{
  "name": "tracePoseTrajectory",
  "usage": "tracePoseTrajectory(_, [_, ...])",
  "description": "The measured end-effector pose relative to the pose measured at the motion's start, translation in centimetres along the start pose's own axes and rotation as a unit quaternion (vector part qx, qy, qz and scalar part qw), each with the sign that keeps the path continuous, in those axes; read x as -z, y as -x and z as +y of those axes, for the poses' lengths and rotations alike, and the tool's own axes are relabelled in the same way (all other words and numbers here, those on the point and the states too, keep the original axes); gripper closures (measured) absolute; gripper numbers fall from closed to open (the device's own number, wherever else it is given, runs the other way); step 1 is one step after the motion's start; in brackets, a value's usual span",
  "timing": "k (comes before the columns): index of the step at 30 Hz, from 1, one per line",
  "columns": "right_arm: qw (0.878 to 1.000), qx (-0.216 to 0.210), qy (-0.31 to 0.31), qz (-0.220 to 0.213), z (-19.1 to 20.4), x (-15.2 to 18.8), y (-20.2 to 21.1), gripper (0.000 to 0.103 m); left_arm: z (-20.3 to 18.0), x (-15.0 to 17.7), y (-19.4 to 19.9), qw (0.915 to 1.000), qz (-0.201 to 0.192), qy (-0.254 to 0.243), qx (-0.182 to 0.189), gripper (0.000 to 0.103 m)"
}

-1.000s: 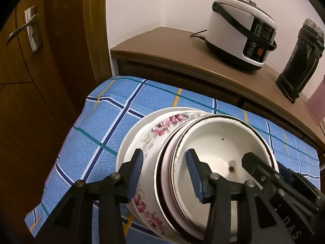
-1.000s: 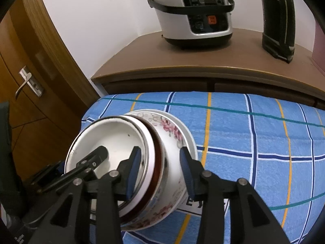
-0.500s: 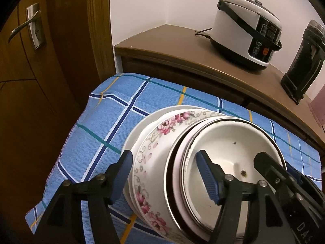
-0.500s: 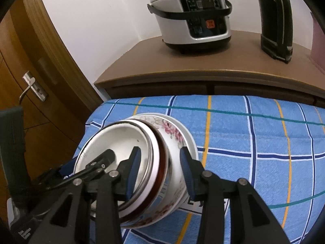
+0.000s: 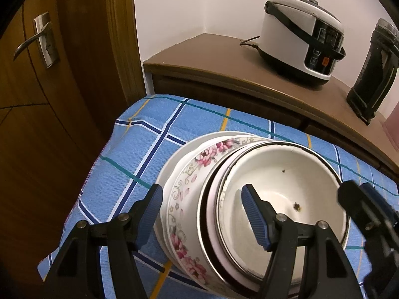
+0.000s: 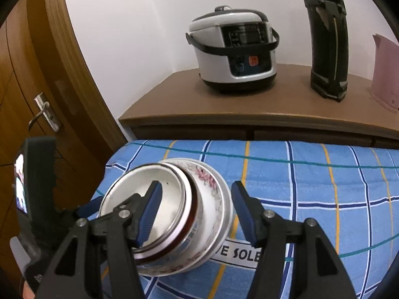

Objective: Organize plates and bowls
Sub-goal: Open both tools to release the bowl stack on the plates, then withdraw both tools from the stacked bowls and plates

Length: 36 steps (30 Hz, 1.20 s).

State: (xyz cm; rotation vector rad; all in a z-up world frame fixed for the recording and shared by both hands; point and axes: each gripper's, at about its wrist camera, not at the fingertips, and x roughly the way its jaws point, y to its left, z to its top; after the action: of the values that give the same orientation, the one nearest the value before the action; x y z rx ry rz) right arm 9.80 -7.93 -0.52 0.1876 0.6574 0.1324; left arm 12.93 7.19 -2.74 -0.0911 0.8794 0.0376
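Observation:
A stack stands on the blue checked cloth (image 5: pixel 149 149): a white plate (image 5: pixel 179 157) at the bottom, a floral bowl (image 5: pixel 189 189) on it, a dark-rimmed bowl, and a white enamel bowl (image 5: pixel 286 186) on top. My left gripper (image 5: pixel 203 206) is open and straddles the stack's left wall, one finger outside the floral bowl and one inside the white bowl. My right gripper (image 6: pixel 197 199) straddles the opposite wall of the stack (image 6: pixel 212 194). Its jaws are opening and the pads stand off the bowls. A right finger (image 5: pixel 354 199) shows at the white bowl's far rim.
Behind the table a wooden sideboard (image 6: pixel 274 114) carries a rice cooker (image 6: pixel 234 57), a black jug (image 6: pixel 326 49) and a pink container (image 6: pixel 384 69). A wooden door with a metal handle (image 5: pixel 37 42) stands left of the table's edge. Cloth lies bare to the right (image 6: pixel 324 186).
The left jaws spread and came off the stack's wall first. Then the right jaws spread and that gripper drew back and up a little. The stack stayed where it was.

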Motion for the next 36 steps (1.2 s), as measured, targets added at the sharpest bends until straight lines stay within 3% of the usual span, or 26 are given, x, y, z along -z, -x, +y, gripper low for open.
tracePoseTrajectory(15, [1.000, 0.003, -0.003, 0.028, -0.6, 0.7, -0.9, 0.046, 0.4, 0.6, 1.3, 0.9999, -0.015, 0.001, -0.006, 0.035])
tracePoseTrajectory(36, [1.000, -0.003, 0.000, 0.022, -0.3, 1.6, -1.1, 0.046, 0.8, 1.1, 1.8, 0.9996, -0.022, -0.005, -0.019, 0.035])
